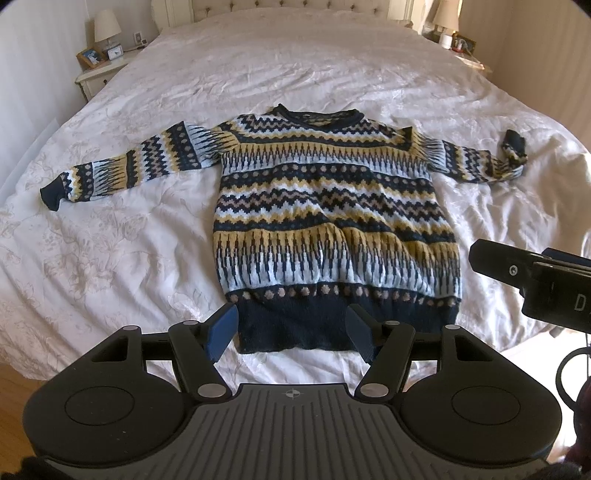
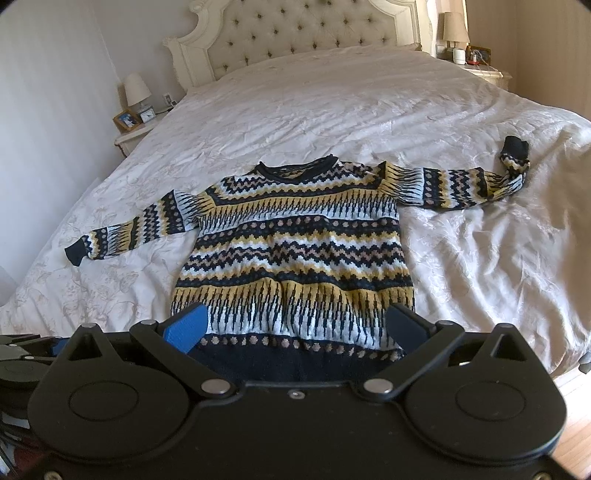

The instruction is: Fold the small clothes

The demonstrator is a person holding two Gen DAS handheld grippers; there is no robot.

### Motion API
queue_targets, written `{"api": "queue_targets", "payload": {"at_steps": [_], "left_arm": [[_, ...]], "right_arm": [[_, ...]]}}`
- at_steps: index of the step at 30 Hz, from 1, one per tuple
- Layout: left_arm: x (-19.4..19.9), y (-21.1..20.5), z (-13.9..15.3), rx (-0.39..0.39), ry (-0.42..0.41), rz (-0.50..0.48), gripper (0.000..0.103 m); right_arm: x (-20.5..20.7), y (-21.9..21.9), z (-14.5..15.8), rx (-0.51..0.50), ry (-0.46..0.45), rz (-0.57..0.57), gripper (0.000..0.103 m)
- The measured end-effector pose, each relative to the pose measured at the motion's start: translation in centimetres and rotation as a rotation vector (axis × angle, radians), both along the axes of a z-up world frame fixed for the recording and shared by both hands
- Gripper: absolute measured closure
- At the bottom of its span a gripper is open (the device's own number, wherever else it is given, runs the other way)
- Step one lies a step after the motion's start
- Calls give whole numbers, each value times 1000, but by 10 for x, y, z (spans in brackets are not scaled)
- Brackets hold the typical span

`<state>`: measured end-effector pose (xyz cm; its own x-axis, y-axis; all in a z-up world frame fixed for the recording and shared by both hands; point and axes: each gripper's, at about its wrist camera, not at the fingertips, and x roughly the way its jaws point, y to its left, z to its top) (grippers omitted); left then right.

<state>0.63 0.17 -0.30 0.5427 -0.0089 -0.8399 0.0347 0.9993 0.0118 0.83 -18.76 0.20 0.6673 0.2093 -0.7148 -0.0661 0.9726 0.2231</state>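
- Both grippers, left gripper (image 1: 291, 334) and right gripper (image 2: 295, 326), are hanging with jaws apart, gripping nothing.
- I'm seeing the sweater (image 1: 332, 206) lying flat on the bed (image 1: 258, 66), sleeves spread.

Bedroom: bed (image 2: 332, 110), nightstand w/ lamp (image 1: 106, 26)

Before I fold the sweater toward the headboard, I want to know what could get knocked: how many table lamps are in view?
2. One lamp stands on the nightstand left of the bed, the other lamp on the right nightstand. More may be hidden.
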Motion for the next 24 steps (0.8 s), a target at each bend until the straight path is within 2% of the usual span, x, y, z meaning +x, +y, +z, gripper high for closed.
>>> {"api": "queue_targets", "payload": {"at_steps": [15, 24], "left_arm": [[6, 6, -2, 8, 47, 30, 40], [33, 19, -8, 30, 84, 65, 40]], "right_arm": [[5, 1, -3, 7, 18, 28, 1], [24, 4, -17, 34, 33, 48, 1]]}}
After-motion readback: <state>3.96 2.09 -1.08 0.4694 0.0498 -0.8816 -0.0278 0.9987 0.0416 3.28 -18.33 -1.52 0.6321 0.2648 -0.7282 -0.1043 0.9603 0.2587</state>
